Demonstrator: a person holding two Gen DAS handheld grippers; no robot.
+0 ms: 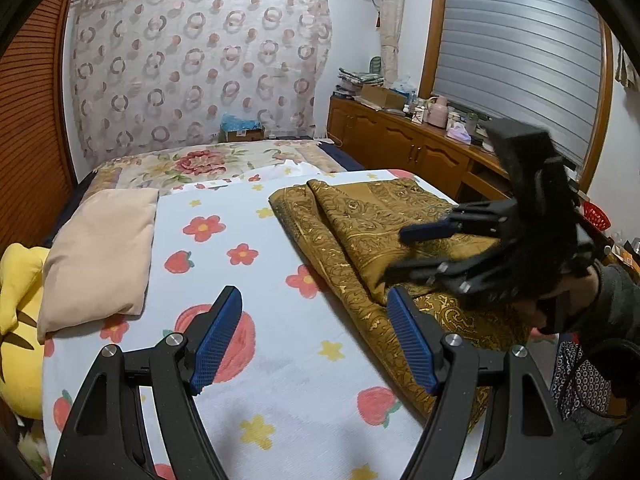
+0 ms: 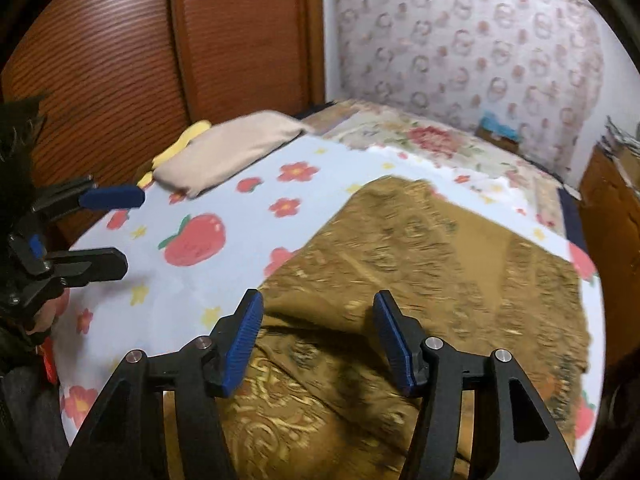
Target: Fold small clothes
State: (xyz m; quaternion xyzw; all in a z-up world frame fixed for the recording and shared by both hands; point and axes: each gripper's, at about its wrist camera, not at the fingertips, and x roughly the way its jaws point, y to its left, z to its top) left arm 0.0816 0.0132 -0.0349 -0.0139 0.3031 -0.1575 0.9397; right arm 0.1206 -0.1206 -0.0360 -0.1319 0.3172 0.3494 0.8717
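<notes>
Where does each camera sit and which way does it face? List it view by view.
Left wrist: on the left tool, facing up the bed to the curtained wall; the right tool and a sleeve show.
Right wrist: on the right tool, over the gold cloth, facing the wardrobe corner; the left tool shows.
Shared: cloth, beige pillow.

The cloth [image 1: 360,232] lies on the bed sheet [image 1: 248,280], toward three o'clock. A pillow [image 1: 100,252] lies at nine o'clock, well apart.
</notes>
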